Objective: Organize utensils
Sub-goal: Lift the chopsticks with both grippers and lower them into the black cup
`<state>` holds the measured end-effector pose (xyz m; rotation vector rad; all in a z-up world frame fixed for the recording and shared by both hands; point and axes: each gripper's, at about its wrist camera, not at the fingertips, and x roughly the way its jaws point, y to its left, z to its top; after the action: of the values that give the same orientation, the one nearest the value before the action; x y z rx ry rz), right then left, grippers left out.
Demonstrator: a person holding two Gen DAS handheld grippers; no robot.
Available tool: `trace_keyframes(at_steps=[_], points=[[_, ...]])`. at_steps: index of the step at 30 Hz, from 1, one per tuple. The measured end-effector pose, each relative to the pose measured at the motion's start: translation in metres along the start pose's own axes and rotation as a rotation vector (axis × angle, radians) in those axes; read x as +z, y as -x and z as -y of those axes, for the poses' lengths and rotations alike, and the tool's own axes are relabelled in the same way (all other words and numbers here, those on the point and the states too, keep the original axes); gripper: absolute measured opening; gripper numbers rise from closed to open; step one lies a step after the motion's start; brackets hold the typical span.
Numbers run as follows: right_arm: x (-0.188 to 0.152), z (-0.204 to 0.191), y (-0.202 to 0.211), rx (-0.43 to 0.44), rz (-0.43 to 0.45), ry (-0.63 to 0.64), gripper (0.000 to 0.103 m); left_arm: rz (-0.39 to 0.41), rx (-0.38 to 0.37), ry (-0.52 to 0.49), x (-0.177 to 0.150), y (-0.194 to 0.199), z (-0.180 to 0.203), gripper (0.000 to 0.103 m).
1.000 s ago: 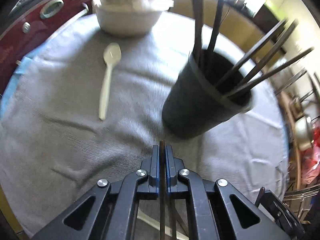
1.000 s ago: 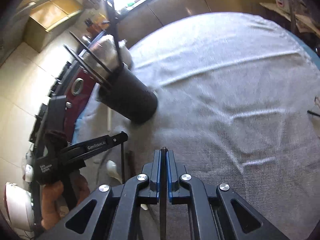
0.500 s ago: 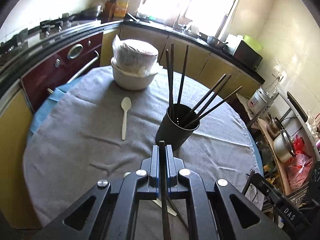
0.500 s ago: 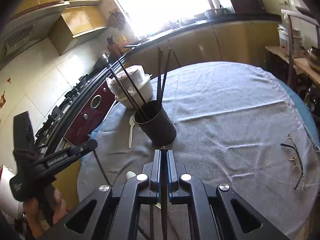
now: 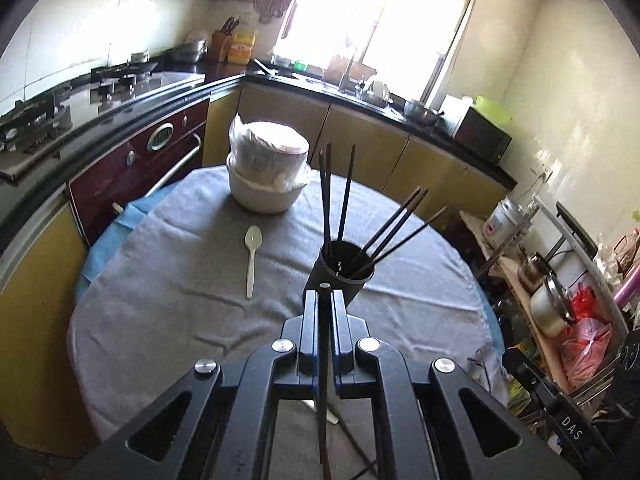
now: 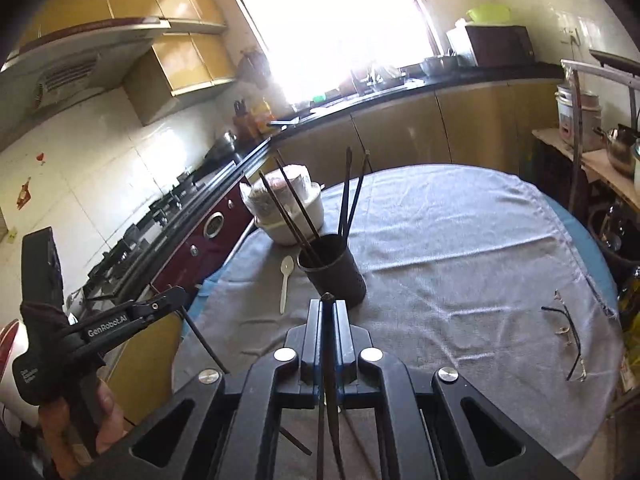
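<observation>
A black utensil holder stands mid-table with several black chopsticks leaning out of it. A white plastic spoon lies on the grey cloth to its left. My left gripper is shut on a black chopstick, held above the table's near edge. It also shows at the left of the right wrist view. My right gripper is shut on another black chopstick, raised short of the holder.
A white bowl with a bagged stack in it stands at the table's far side. Eyeglasses lie at the table's right edge. Another white utensil and a dark stick lie under my left gripper. Kitchen counters surround the round table.
Both grippers have risen and pulled back from the holder, each still holding its chopstick. The holder now looks smaller and farther away.
</observation>
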<state>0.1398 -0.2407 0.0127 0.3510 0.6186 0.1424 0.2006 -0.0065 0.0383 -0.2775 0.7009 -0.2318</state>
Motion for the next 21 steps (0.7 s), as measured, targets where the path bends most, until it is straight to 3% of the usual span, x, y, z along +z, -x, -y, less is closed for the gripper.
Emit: trace_keyframes(at_steps=[9,14,18,21], points=[[0.004,0.003,-0.011,0.006,-0.019,-0.007,0.000,-0.011,0.011,-0.007,0.006,-0.005,0.002,0.005],[-0.002,0.036,-0.048,0.061,-0.136,-0.148,0.006,-0.039,0.004,-0.001,0.005,-0.012,-0.002,0.005],[-0.012,0.056,-0.093,0.037,-0.255,-0.192,0.037,-0.077,0.013,-0.003,0.002,-0.022,-0.005,0.005],[-0.019,0.071,-0.129,0.009,-0.332,-0.220,0.038,-0.101,0.013,0.000,0.001,-0.032,-0.007,0.005]])
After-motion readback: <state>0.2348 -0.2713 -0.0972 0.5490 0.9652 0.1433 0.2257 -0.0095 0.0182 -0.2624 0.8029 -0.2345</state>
